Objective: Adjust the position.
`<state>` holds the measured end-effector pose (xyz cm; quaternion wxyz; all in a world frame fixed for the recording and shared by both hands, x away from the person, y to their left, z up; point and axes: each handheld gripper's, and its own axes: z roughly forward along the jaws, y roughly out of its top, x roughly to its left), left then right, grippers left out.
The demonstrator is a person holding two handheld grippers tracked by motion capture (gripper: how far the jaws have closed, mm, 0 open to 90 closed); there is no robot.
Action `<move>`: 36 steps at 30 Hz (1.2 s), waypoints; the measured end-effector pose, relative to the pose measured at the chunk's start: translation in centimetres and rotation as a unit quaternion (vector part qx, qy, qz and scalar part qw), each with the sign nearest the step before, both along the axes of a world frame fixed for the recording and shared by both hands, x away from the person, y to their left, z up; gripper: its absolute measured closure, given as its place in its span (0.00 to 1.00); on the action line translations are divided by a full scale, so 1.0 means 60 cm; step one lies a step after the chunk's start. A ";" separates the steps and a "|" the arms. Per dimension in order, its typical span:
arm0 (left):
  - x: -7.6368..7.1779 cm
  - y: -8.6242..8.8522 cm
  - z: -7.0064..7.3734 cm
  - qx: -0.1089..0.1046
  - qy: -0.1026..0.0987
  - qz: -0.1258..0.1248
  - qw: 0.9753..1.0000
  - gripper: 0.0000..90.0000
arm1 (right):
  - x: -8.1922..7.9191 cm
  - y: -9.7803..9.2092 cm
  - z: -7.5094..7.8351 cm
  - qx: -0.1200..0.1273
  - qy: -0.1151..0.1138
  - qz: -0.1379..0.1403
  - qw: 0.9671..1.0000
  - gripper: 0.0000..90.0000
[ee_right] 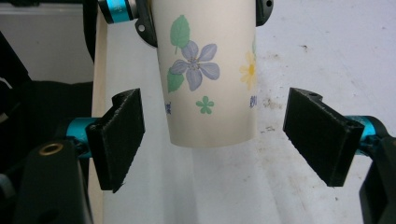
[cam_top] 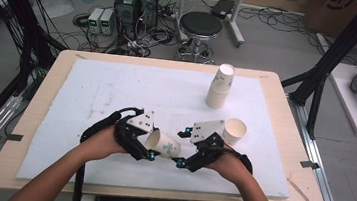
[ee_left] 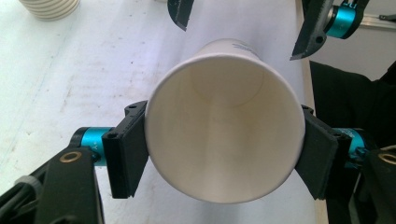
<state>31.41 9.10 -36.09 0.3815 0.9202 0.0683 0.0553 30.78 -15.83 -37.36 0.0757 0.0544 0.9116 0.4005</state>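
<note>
While the left gripper (cam_top: 149,154) pinches the flowered paper cup (cam_top: 163,144) near its rim, low in the middle of the frame, the right gripper (cam_top: 180,162) waits with jaws spread around its base; a handover looks underway, so next the right jaws should close squarely on it

Overhead cam; tool cams facing, close.
</note>
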 end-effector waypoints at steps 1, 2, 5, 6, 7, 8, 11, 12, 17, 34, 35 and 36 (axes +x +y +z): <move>0.001 0.000 0.001 0.004 -0.001 0.000 1.000 0.31 | 0.000 0.002 0.000 -0.004 -0.002 0.001 1.000 0.23; 0.001 -0.001 0.002 0.005 -0.002 0.001 1.000 0.31 | 0.000 0.004 0.001 -0.008 -0.004 0.002 1.000 0.23; 0.002 -0.001 0.004 0.010 0.000 0.004 1.000 0.30 | 0.000 0.009 0.001 -0.018 -0.009 0.004 1.000 0.23; 0.003 -0.002 0.005 0.012 0.000 0.002 1.000 0.30 | 0.001 0.012 0.001 -0.021 -0.011 0.006 1.000 0.23; 0.004 -0.002 0.005 0.012 0.000 0.003 1.000 0.30 | 0.001 0.014 0.001 -0.025 -0.013 0.005 1.000 0.23; 0.003 -0.003 0.005 0.013 0.001 0.003 1.000 0.30 | 0.001 0.017 0.001 -0.028 -0.016 0.006 0.999 0.23; 0.004 -0.007 0.003 0.014 0.002 0.003 1.000 0.30 | 0.000 0.028 -0.001 -0.044 -0.023 0.009 0.999 0.24; 0.004 -0.009 0.002 0.015 0.002 0.003 1.000 0.30 | 0.000 0.033 -0.002 -0.051 -0.027 0.010 0.998 0.24; 0.004 -0.013 0.000 0.018 0.003 0.003 1.000 0.30 | 0.000 0.055 -0.007 -0.080 -0.037 0.018 0.996 0.28; 0.005 -0.015 -0.004 -0.010 0.011 0.019 1.000 0.28 | 0.005 0.065 -0.021 -0.099 -0.033 0.004 0.995 0.39; 0.005 -0.015 -0.004 -0.011 0.011 0.019 1.000 0.28 | 0.005 0.065 -0.022 -0.097 -0.031 0.003 0.995 0.39; 0.005 -0.015 -0.005 -0.011 0.011 0.019 1.000 0.28 | 0.006 0.064 -0.022 -0.096 -0.031 0.003 0.995 0.40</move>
